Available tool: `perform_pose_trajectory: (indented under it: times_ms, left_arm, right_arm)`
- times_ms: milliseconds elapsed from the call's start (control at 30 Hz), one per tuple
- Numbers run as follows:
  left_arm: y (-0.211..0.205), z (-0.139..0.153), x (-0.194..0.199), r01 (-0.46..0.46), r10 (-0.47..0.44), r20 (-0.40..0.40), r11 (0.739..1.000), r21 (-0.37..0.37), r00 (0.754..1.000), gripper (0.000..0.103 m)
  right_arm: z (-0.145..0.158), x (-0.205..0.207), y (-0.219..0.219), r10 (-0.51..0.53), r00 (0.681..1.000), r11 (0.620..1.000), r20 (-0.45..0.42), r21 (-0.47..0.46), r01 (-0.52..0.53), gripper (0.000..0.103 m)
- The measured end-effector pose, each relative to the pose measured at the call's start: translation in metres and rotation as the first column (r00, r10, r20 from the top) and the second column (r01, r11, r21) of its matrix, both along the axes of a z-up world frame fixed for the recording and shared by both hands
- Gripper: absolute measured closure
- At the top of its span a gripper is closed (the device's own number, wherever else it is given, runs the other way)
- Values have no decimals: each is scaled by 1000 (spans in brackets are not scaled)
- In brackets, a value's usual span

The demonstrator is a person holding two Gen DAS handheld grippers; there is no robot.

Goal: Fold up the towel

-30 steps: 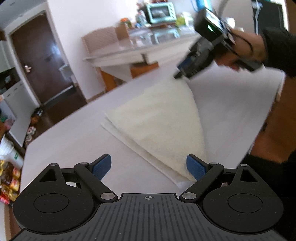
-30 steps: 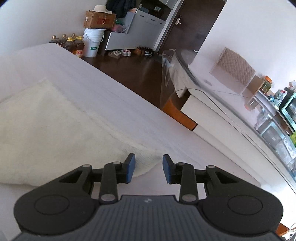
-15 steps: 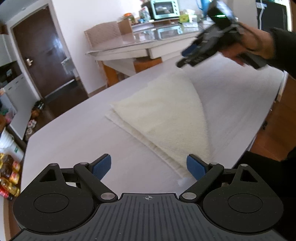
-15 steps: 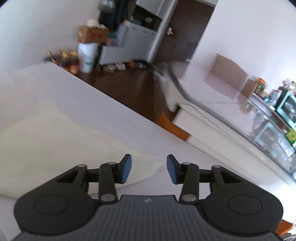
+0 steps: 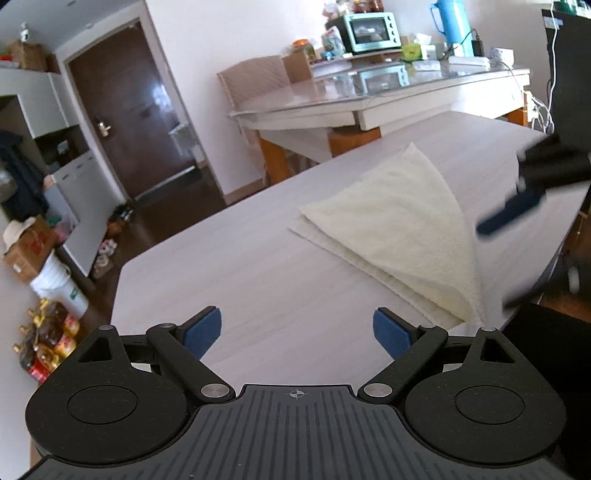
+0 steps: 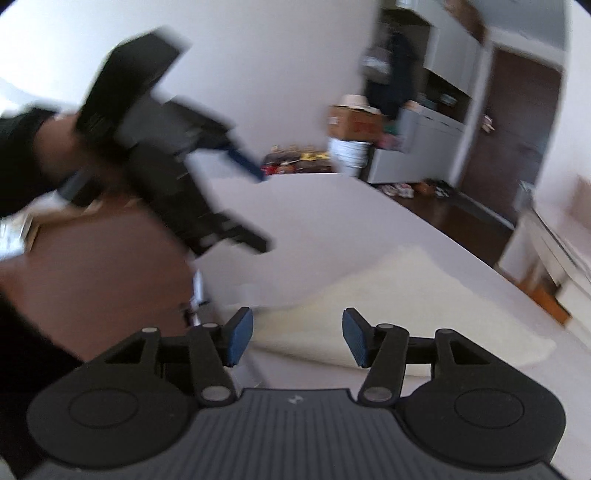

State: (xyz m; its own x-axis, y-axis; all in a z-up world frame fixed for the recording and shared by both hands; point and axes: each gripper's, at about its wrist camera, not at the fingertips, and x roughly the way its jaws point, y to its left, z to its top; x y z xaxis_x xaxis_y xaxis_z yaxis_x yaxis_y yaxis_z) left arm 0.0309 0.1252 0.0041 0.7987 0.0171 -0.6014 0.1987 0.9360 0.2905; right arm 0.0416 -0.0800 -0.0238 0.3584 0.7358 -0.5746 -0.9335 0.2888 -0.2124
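A cream towel (image 5: 402, 225) lies folded in layers on the pale wooden table (image 5: 240, 266), its near corner at the table's right edge. My left gripper (image 5: 297, 332) is open and empty, above the table to the left of the towel. My right gripper (image 6: 297, 338) is open and empty, above the towel's (image 6: 388, 306) near edge. In the left wrist view the right gripper (image 5: 509, 214) shows blurred at the right, above the towel. In the right wrist view the left gripper (image 6: 236, 199) shows blurred at the left, held in a hand.
A glass-topped side table (image 5: 369, 103) with a toaster oven (image 5: 371, 31) stands beyond the table. A dark door (image 5: 136, 122), a white bucket (image 5: 59, 288), bottles (image 5: 48, 343) and a cardboard box (image 5: 29, 247) are on the floor side at left.
My right gripper has left the towel's far corner, swung back toward the near side and opened wider. My left gripper has pulled back and left, staying open. The towel lies still.
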Motion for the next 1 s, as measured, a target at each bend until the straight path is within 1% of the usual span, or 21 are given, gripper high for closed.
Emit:
perform_pose_trajectory:
  times_ms: [133, 200, 233, 333, 400, 467, 500, 533, 567, 600, 633, 667, 767, 833, 933, 1000]
  left_arm:
    - [0, 0, -3, 2, -2, 6, 1000, -9, 1000, 10]
    - [2, -1, -6, -1, 1, 9, 1000, -16, 1000, 10]
    - [3, -2, -8, -4, 4, 9, 1000, -19, 1000, 10]
    - [6, -3, -10, -12, 12, 4, 1000, -24, 1000, 10]
    - [8, -5, -11, -14, 14, 4, 1000, -25, 1000, 10]
    - [9, -5, -11, -16, 16, 4, 999, -28, 1000, 10]
    - [10, -5, -11, -17, 17, 4, 999, -29, 1000, 10]
    - [10, -5, -11, -17, 17, 5, 999, -29, 1000, 10]
    - [11, -5, -11, -16, 16, 7, 999, -30, 1000, 10]
    - [12, -5, -11, -14, 14, 9, 999, -31, 1000, 10]
    - [12, -4, -10, -9, 10, 12, 999, -34, 1000, 10]
    - [13, -2, -9, -4, 5, 14, 999, -36, 1000, 10]
    - [14, 4, 0, 19, -18, 29, 999, -34, 999, 10]
    - [14, 7, 13, 36, -36, 41, 999, -20, 999, 10]
    - [15, 10, 36, 88, -87, 49, 996, -14, 995, 10]
    - [14, 8, 55, 110, -109, 38, 994, -7, 993, 10]
  right_arm:
    - [-17, -9, 24, 39, 996, 997, 76, -74, -33, 47]
    - [-23, -13, 32, 57, 993, 993, 102, -106, -46, 51]
    - [-26, -14, 36, 66, 992, 991, 110, -123, -52, 55]
    - [-33, -23, 43, 97, 982, 982, 162, -174, -68, 56]
    - [-38, -29, 44, 110, 974, 978, 198, -194, -72, 59]
    - [-41, -35, 44, 117, 967, 977, 225, -203, -71, 67]
    - [-41, -37, 44, 118, 965, 976, 233, -205, -70, 67]
    - [-41, -38, 44, 118, 964, 976, 238, -206, -69, 70]
    - [-41, -40, 45, 116, 961, 977, 250, -205, -65, 78]
    - [-42, -41, 46, 112, 960, 978, 257, -202, -60, 79]
    - [-42, -42, 47, 107, 961, 979, 255, -196, -57, 85]
    - [-40, -42, 46, 100, 963, 981, 249, -185, -54, 94]
    - [-29, -42, 39, 97, 975, 986, 201, -151, -66, 95]
    - [-19, -41, 29, 101, 983, 988, 153, -128, -82, 95]
    - [-1, -39, 9, 116, 990, 990, 76, -91, -109, 96]
    - [10, -38, -3, 128, 991, 990, 36, -68, -126, 96]
